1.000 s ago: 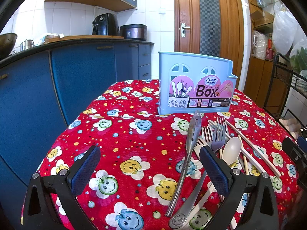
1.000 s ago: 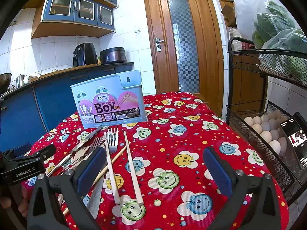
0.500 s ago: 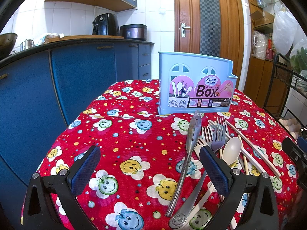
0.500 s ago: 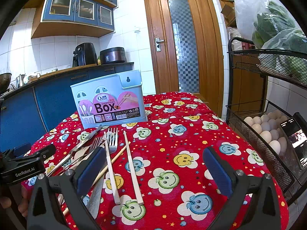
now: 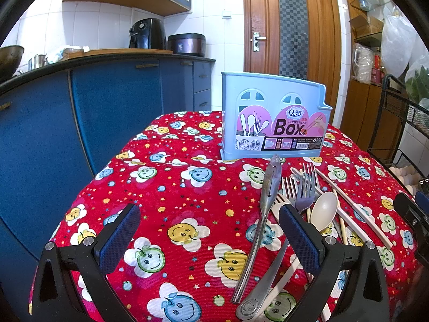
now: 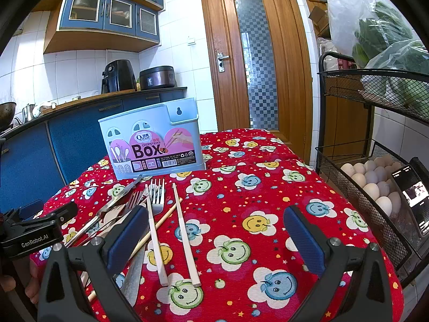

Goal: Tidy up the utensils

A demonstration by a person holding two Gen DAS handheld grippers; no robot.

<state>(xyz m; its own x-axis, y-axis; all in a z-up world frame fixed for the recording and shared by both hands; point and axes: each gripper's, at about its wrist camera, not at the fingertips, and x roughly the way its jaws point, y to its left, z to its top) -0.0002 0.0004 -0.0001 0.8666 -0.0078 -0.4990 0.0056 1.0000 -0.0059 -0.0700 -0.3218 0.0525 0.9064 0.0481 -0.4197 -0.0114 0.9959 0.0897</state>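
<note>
On bench before box (image 5: 273, 118) | utensils (image 5: 300, 201) lie lengthwise toward it | left gripper (image 5: 209, 230) nearer, fingers spread, empty | right gripper (image 6: 214, 230) likewise

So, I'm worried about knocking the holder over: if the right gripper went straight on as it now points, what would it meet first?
Probably bare red smiley-print tablecloth; the open right gripper points right of the light-blue plastic chopsticks box. Depth is unclear.
</note>
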